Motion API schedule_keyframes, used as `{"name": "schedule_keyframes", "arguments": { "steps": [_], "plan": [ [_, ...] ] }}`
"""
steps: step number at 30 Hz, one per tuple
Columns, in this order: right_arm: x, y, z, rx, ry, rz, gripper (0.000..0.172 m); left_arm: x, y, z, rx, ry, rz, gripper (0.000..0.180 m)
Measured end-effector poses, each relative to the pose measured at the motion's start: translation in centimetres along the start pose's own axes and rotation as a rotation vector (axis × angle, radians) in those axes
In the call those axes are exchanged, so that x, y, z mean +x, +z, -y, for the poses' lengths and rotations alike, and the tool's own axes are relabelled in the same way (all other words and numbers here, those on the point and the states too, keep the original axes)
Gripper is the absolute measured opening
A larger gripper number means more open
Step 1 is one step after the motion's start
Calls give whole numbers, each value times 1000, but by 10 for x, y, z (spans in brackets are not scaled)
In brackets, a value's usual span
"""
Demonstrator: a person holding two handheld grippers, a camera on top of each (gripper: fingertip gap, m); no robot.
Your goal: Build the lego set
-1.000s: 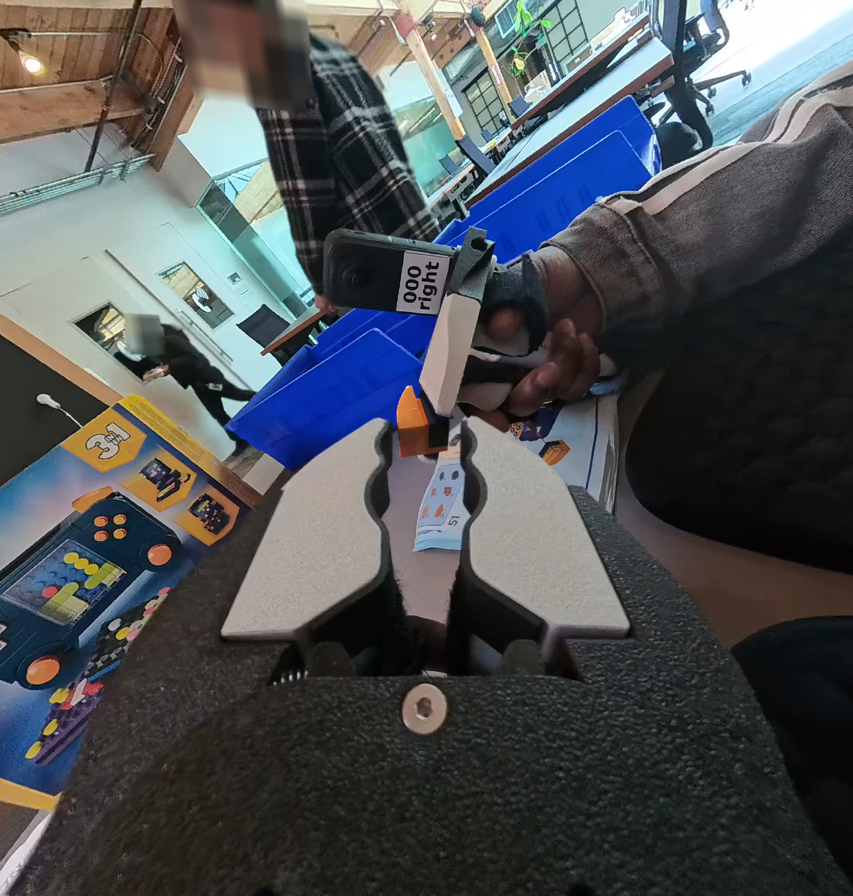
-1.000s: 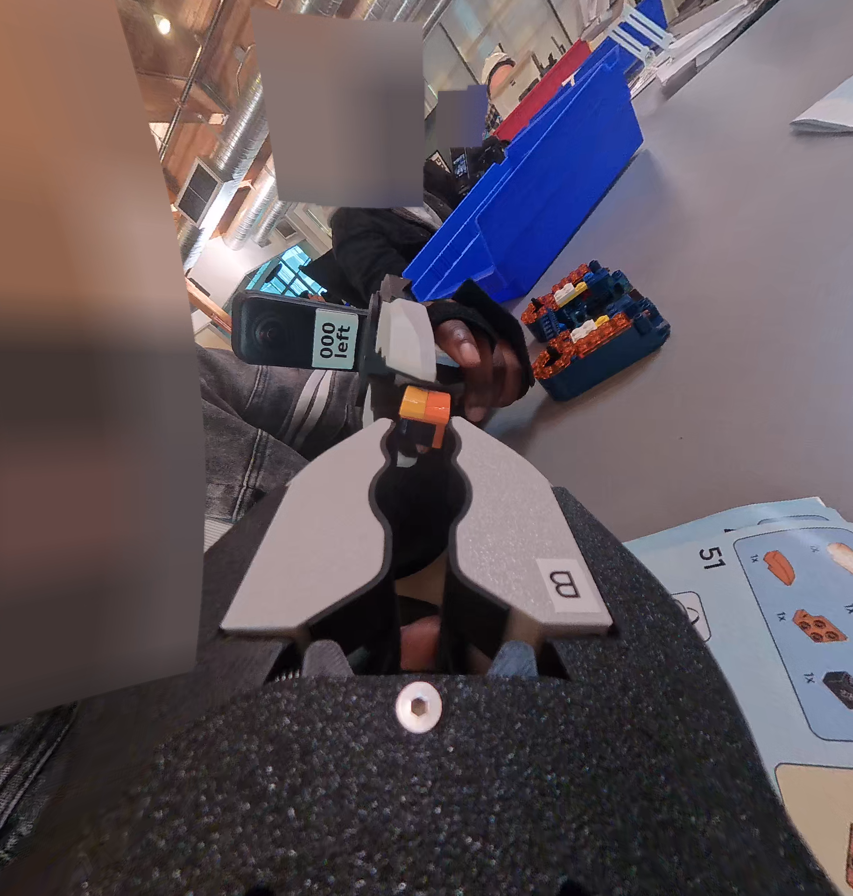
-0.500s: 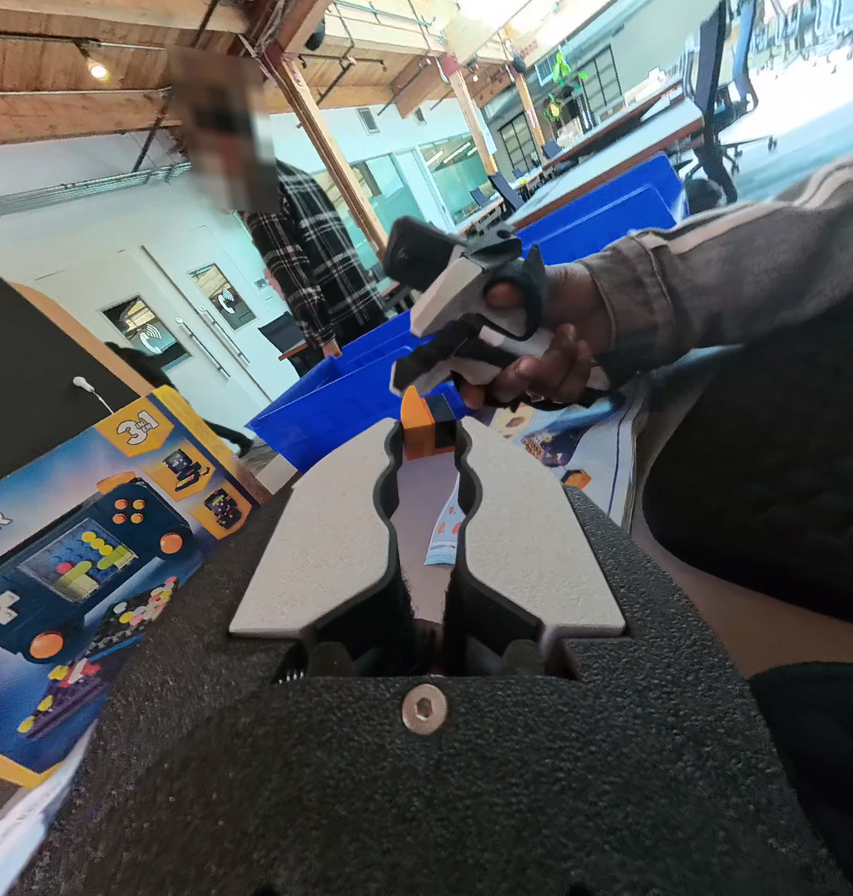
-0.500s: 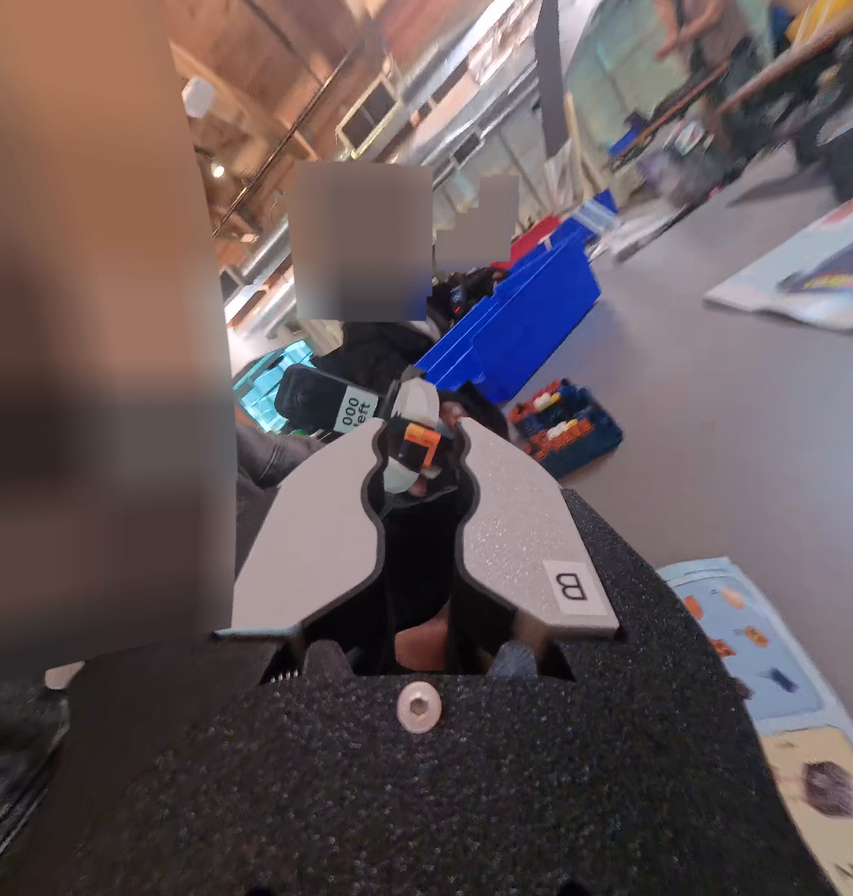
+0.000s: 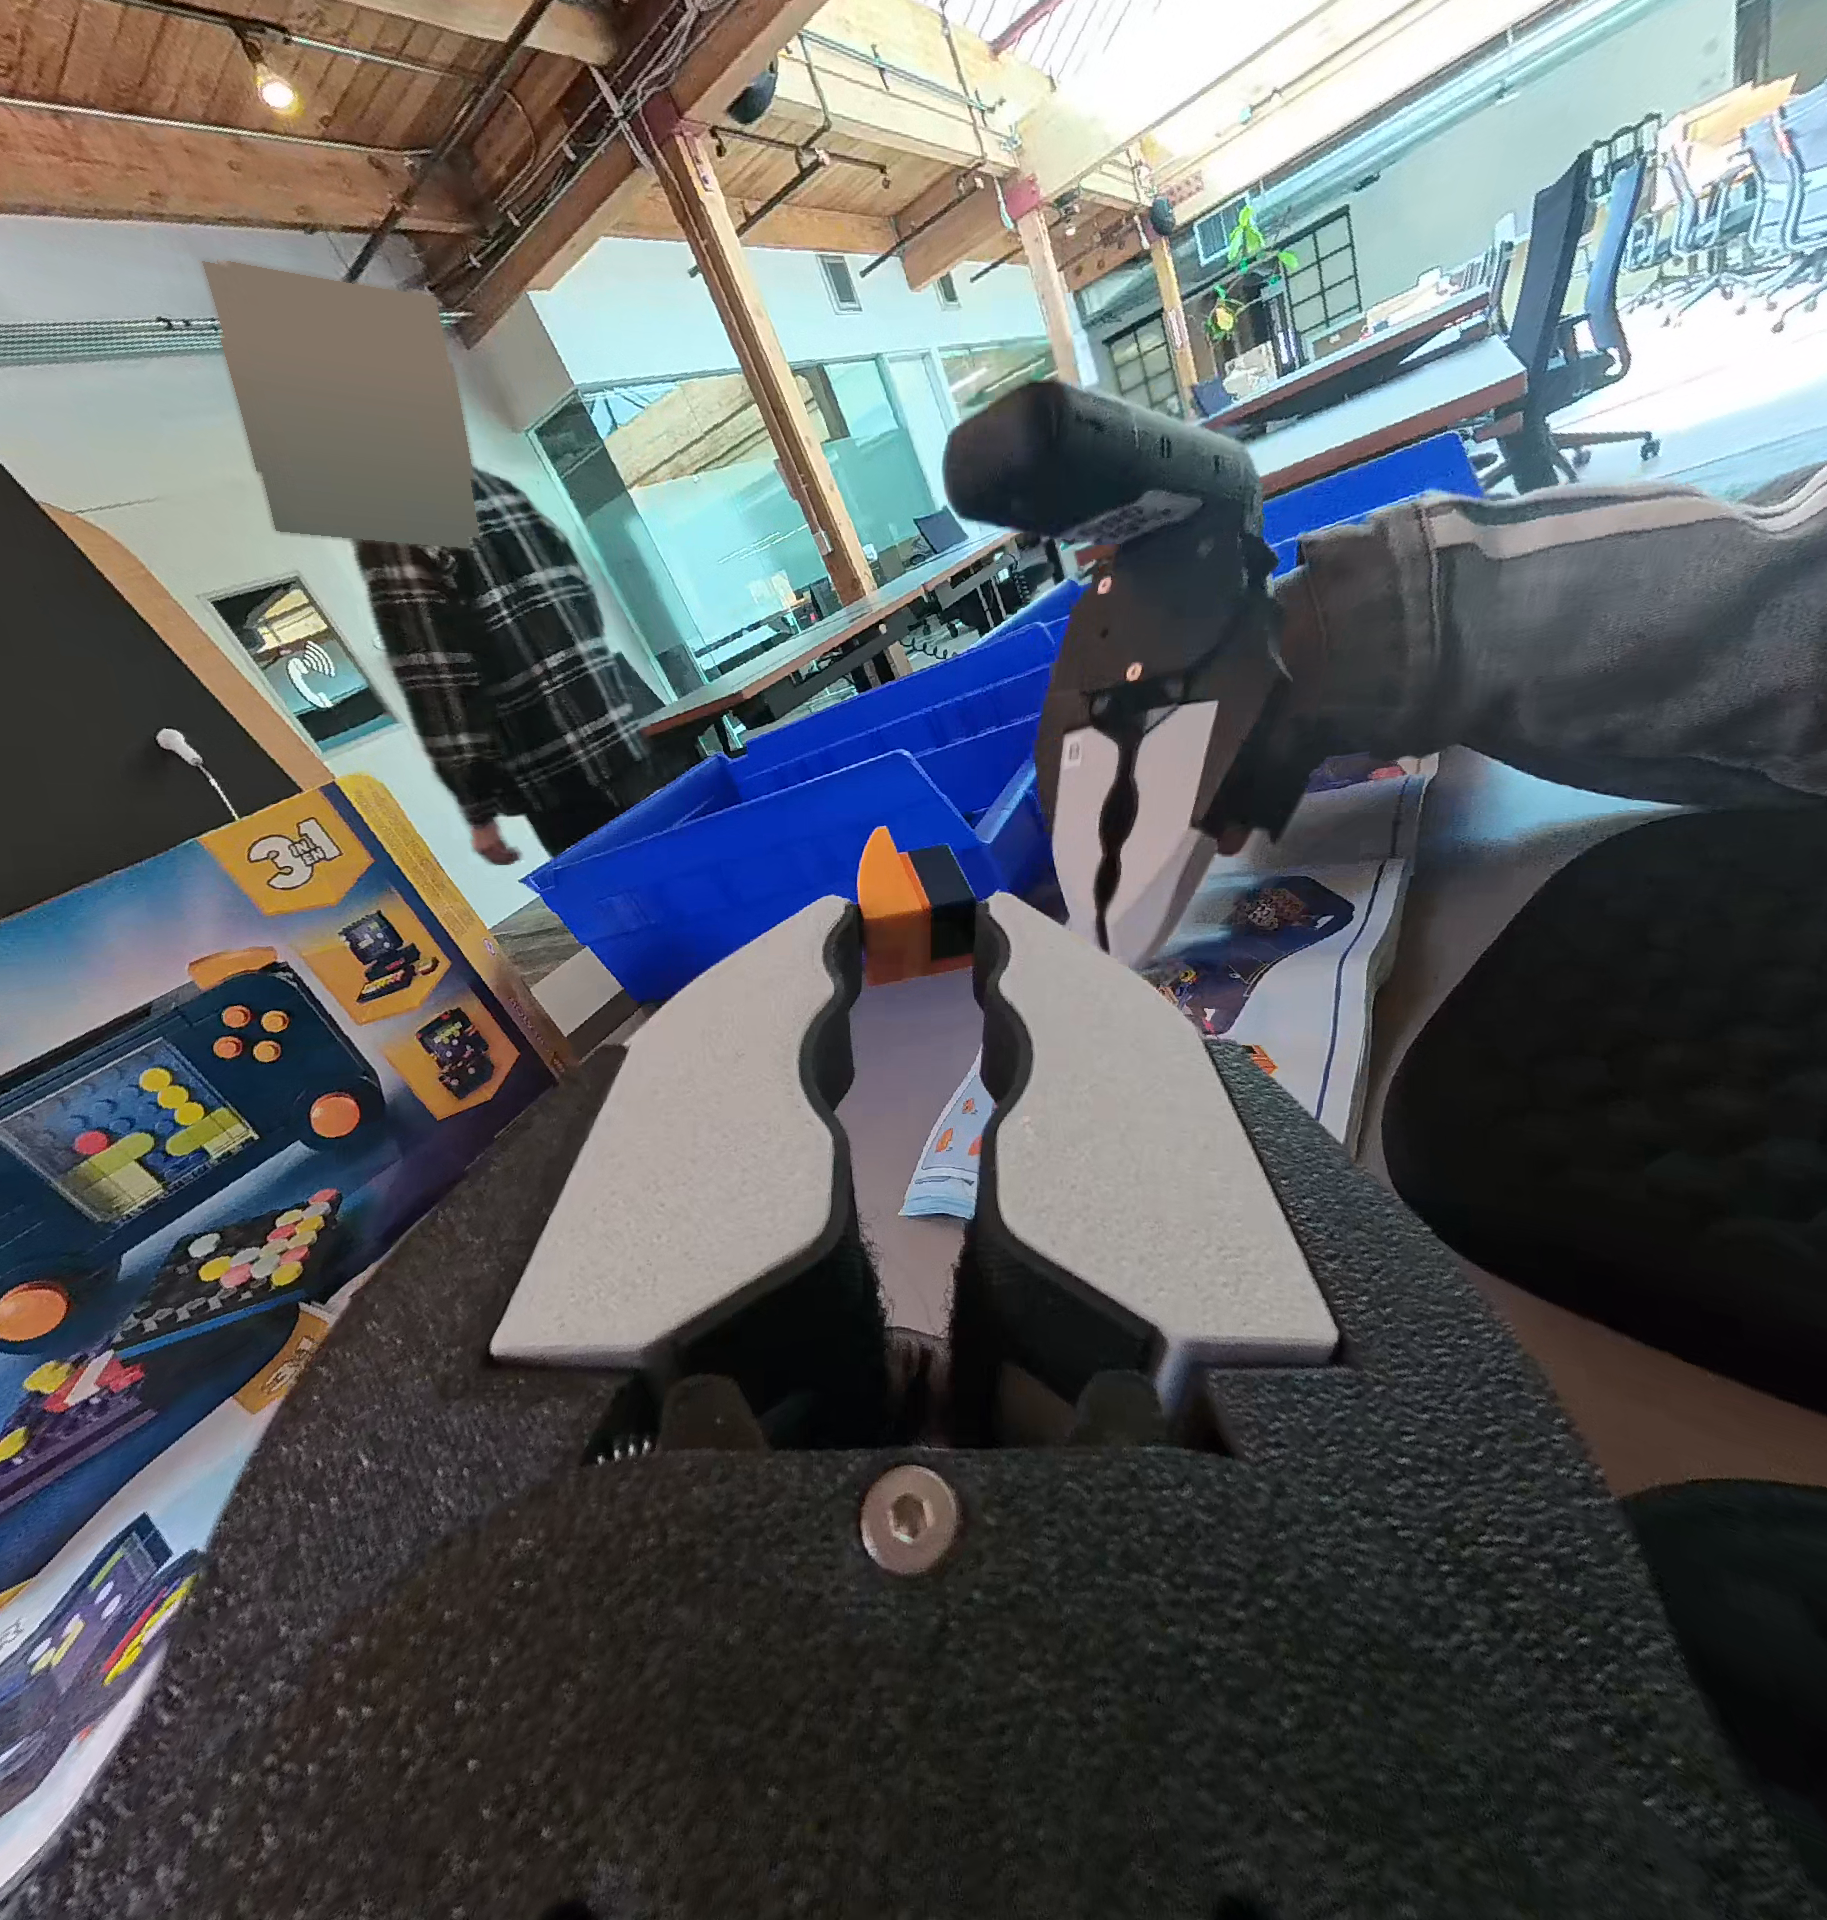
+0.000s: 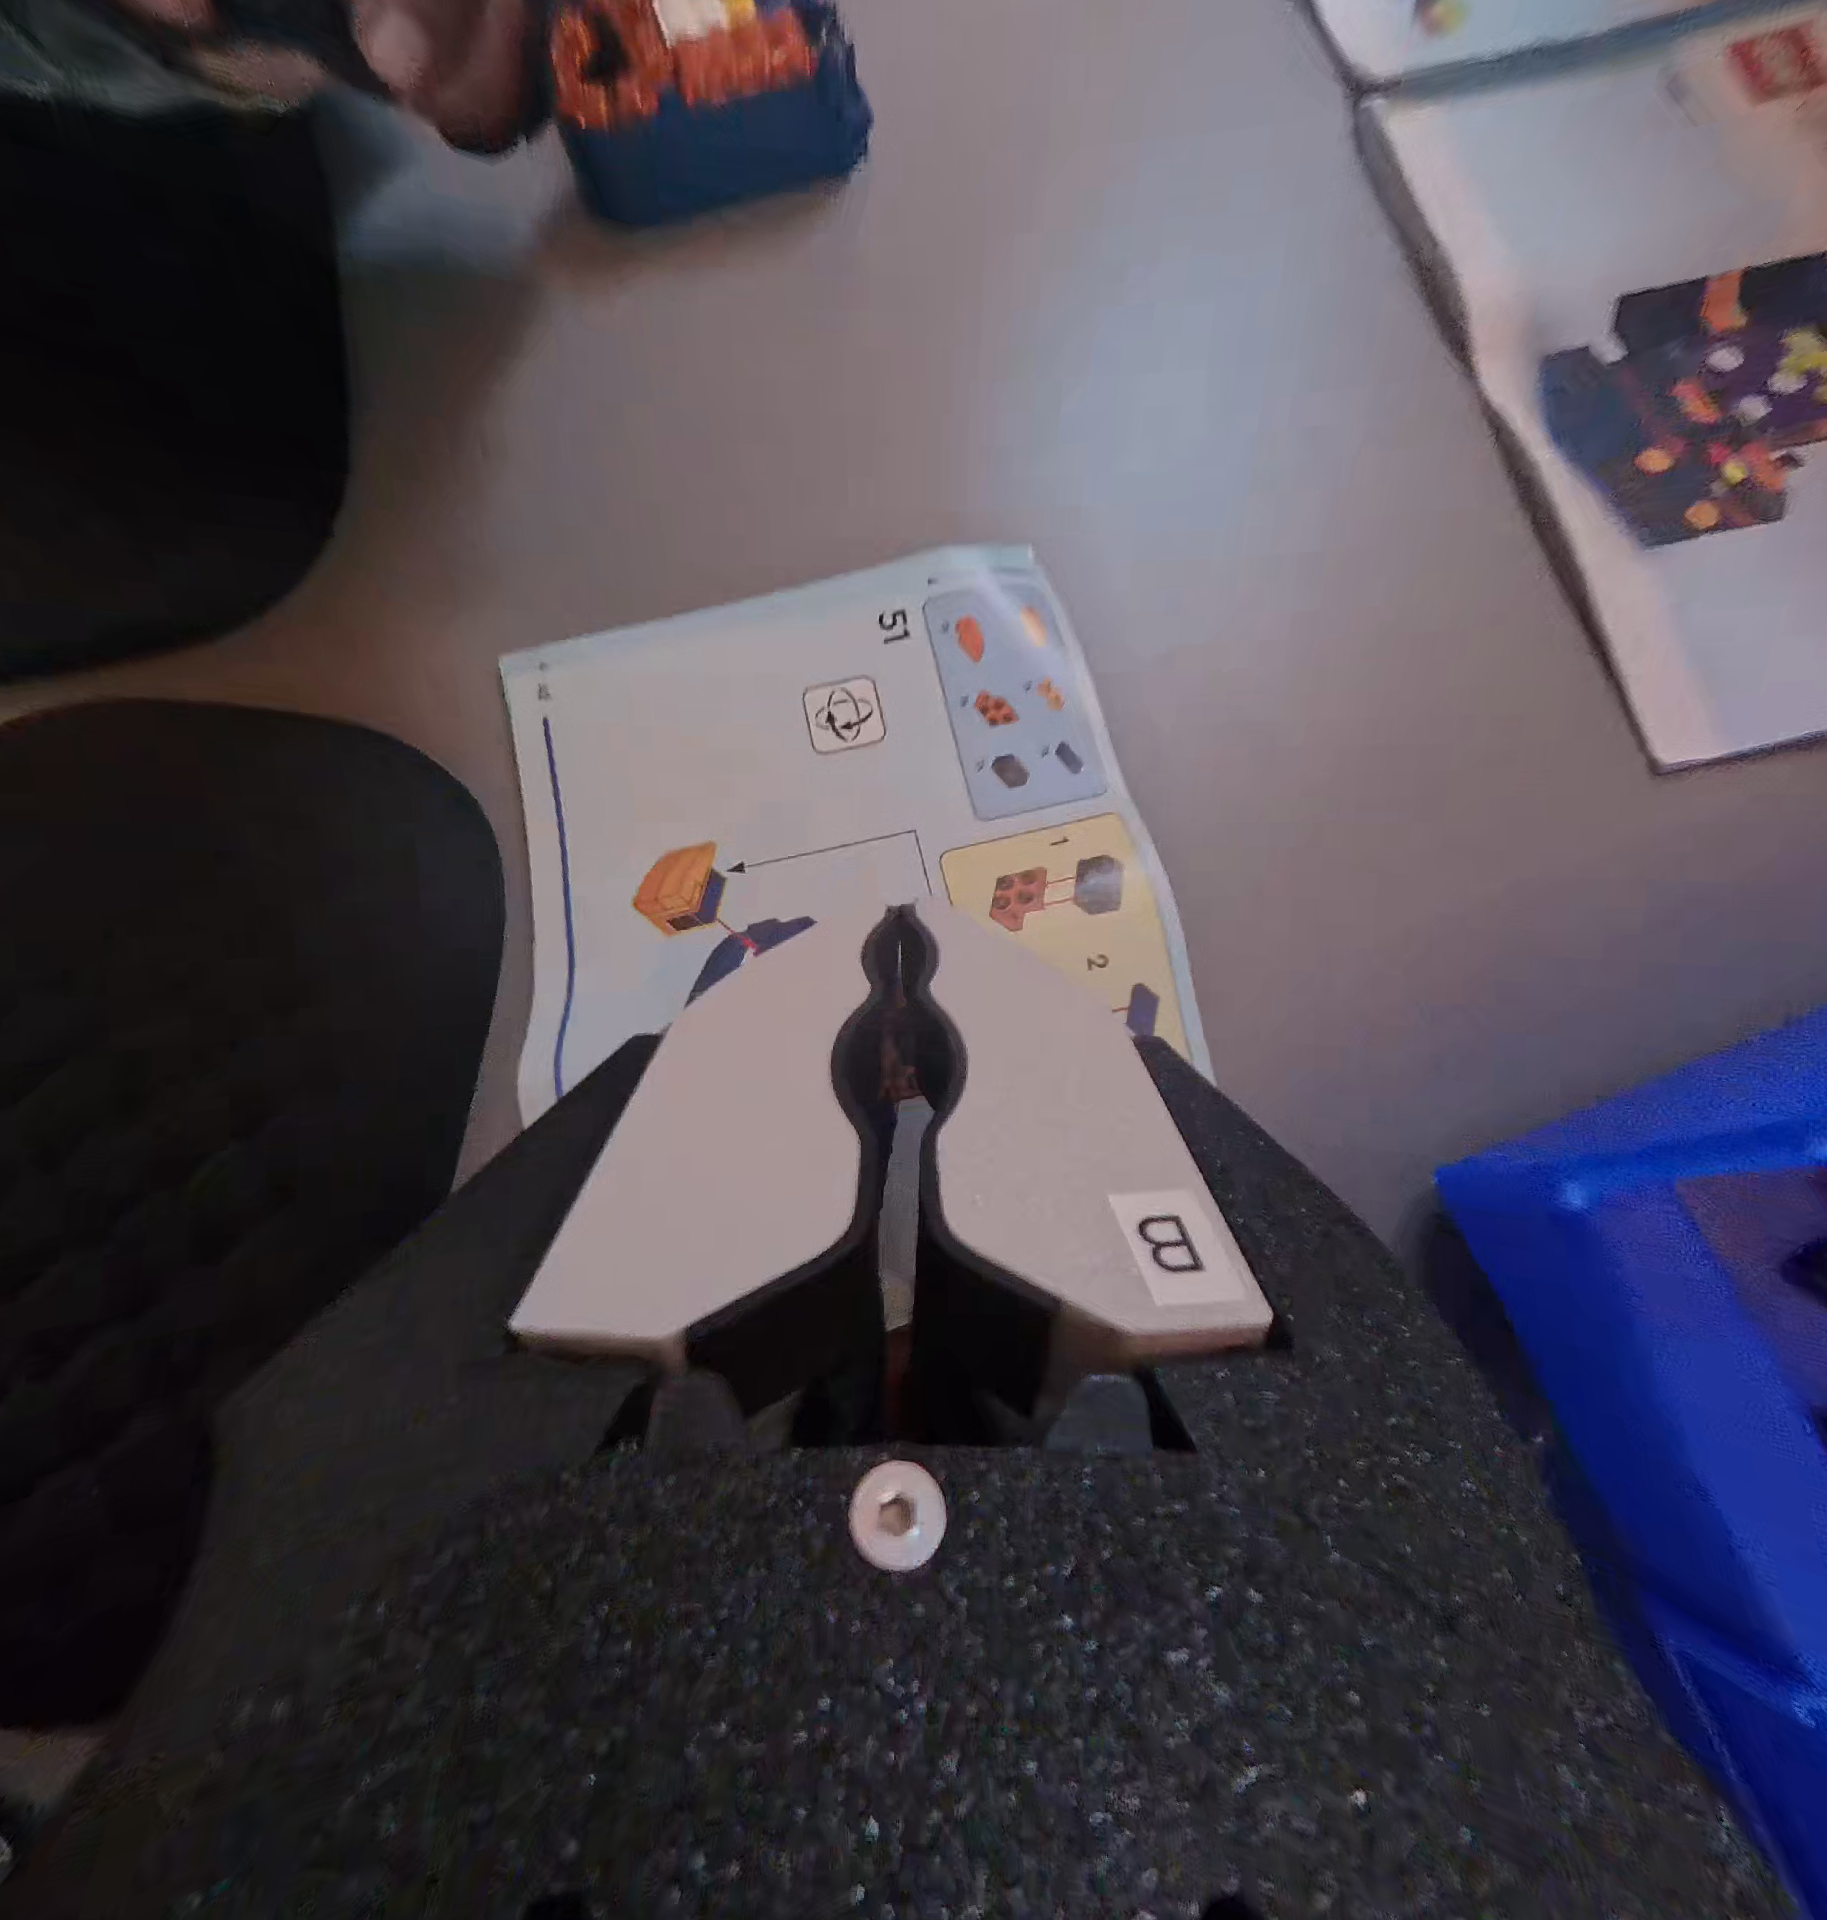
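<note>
A glossy cardboard toy box (image 5: 192, 1091) with a dark blue game console printed on it stands at the left. Blue plastic bins (image 5: 784, 831) sit behind. On the grey table (image 6: 1148, 416) lie a pale blue instruction sheet (image 6: 743, 769), an open booklet (image 6: 1667, 416) and a blurred blue-and-orange brick model (image 6: 701, 94).

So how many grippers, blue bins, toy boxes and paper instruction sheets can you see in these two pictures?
Grippers: 2, the left gripper shut on an orange and dark brick piece, the right gripper closed on nothing.
Blue bins: at least 2.
Toy box: 1.
Instruction sheets: 2, one under the right gripper, one booklet.
Total: 7.
</note>
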State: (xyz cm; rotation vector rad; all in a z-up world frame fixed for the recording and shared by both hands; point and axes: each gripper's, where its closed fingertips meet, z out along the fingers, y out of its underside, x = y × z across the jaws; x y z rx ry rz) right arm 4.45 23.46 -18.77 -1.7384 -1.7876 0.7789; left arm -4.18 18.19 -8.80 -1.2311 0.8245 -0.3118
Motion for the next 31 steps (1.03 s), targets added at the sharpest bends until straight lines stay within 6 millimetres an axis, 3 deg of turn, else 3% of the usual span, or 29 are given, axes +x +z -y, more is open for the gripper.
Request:
{"name": "schedule_keyframes", "arguments": {
  "steps": [4, 15, 23, 26, 31],
  "plan": [
    [1, 14, -19, -123, -6, -12, 0, 1, 0, -1, -5, 8, -4, 20],
    [-5, 18, -14, -59, 65, 45, 0, 9, 4, -8, -39, 58, -31, 20],
    [-7, 21, -10, -89, 24, 27, 0, 12, 5, -11, -55, 57, -49, 20],
    [-13, 15, 22, 90, 33, 58, 10, 12, 2, 0, 18, -90, -89, 20],
    [-39, -19, 96, 597, -145, 86, 25, 8, -11, 45, 274, -799, -365, 19]
  ]
}}
